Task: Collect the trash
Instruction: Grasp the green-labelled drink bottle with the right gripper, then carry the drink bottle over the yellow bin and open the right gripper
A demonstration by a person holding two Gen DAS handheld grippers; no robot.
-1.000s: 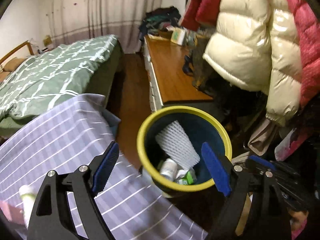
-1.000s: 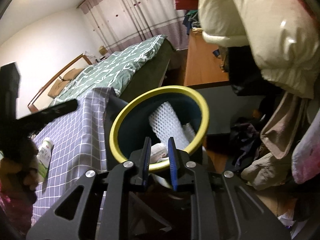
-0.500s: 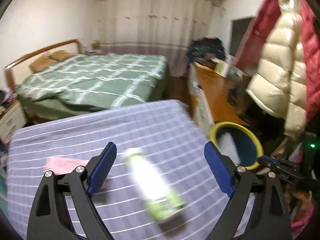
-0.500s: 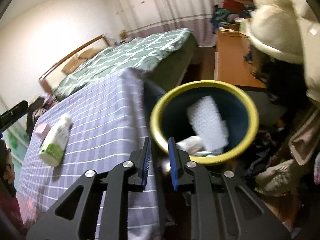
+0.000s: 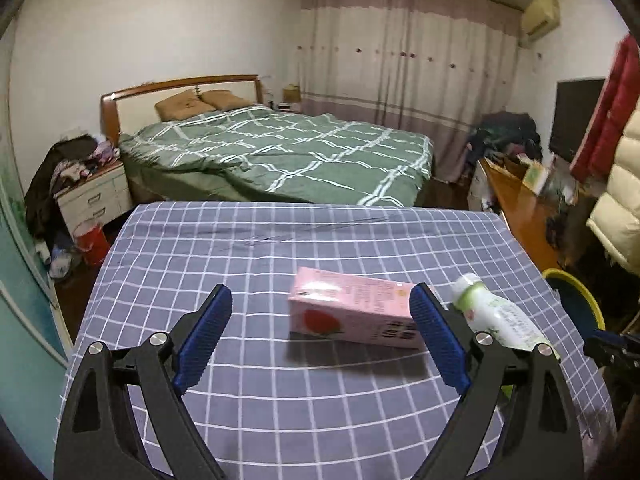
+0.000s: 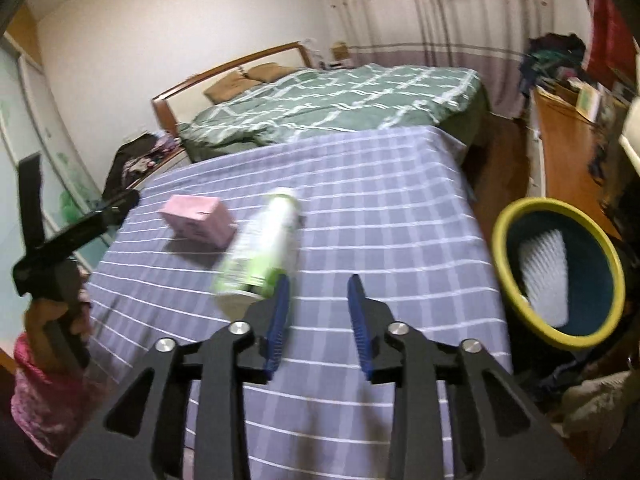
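Bin holds some trash already — pink carton and bottle left on the table. Left claw spread wide, right claw parted — both empty.

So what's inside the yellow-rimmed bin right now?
The right wrist view shows a white foam net sleeve leaning against the inner wall of the bin. The bin's bottom is hidden by its near rim, so anything lower cannot be seen.

A table draped in a purple checked cloth carries a pink carton lying flat and, just beside it, a white-and-green bottle lying on its side.
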